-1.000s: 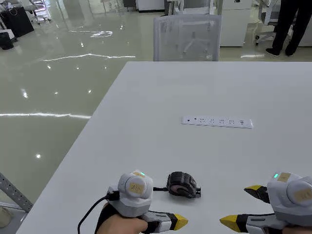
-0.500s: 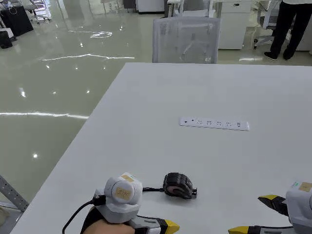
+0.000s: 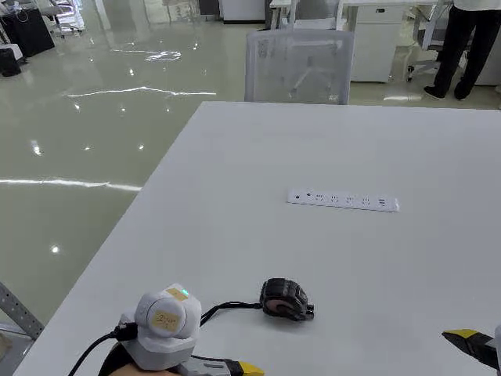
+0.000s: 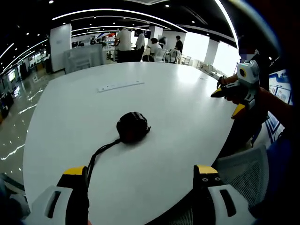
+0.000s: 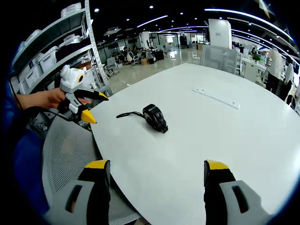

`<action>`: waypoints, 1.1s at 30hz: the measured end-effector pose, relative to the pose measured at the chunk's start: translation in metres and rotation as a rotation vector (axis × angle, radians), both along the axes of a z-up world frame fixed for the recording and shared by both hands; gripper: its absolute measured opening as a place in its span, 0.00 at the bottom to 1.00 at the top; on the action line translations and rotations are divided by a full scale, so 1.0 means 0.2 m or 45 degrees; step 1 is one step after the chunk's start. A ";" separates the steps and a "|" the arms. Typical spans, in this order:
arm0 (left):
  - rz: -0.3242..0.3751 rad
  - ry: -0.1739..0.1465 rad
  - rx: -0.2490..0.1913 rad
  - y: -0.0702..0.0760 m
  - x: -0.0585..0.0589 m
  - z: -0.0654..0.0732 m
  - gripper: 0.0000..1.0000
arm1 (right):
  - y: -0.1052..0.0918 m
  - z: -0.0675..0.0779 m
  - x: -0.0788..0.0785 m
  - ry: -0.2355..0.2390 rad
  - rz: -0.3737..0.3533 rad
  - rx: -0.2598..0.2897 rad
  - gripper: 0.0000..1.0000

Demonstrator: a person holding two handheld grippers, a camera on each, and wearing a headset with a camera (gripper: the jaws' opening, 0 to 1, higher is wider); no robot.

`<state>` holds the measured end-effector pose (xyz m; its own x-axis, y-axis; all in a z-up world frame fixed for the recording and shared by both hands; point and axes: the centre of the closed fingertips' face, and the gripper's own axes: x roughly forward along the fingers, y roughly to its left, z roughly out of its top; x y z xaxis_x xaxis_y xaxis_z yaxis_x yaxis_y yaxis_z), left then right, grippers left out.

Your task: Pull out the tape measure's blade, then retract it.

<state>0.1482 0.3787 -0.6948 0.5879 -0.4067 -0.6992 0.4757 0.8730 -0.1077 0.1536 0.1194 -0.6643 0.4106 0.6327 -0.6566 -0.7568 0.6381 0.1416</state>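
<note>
Tape measure (image 3: 286,298): black rounded case, black strap (image 3: 227,308) trailing left, lying on white table (image 3: 329,141) by the near edge. Left gripper (image 4: 140,169) and right gripper (image 5: 157,164) flank it, both clear of it, jaws spread wide and empty. Power strip (image 3: 342,201) lies farther off.

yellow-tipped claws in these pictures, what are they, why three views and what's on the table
No robot here: a person holds a two-jaw tool in each hand, the left gripper and the right gripper. The head view comes from a headset camera looking down at the white table. Each round picture comes from a camera riding on one gripper, looking along its yellow-tipped jaws. On the table lie a black tape measure and, farther off, a white power strip. Both grippers are open and hold nothing.
</note>
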 end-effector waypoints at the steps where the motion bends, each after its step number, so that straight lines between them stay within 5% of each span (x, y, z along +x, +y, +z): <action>1: 0.004 0.000 -0.008 0.01 -0.01 0.01 0.89 | -0.01 0.01 -0.01 -0.001 0.003 -0.001 0.79; 16: -0.115 0.015 0.034 0.10 -0.13 0.07 0.93 | -0.11 0.05 -0.09 -0.016 0.031 -0.050 0.85; 33: -0.071 -0.011 0.095 0.33 -0.19 0.15 0.95 | -0.28 0.09 -0.18 -0.015 0.030 -0.112 0.89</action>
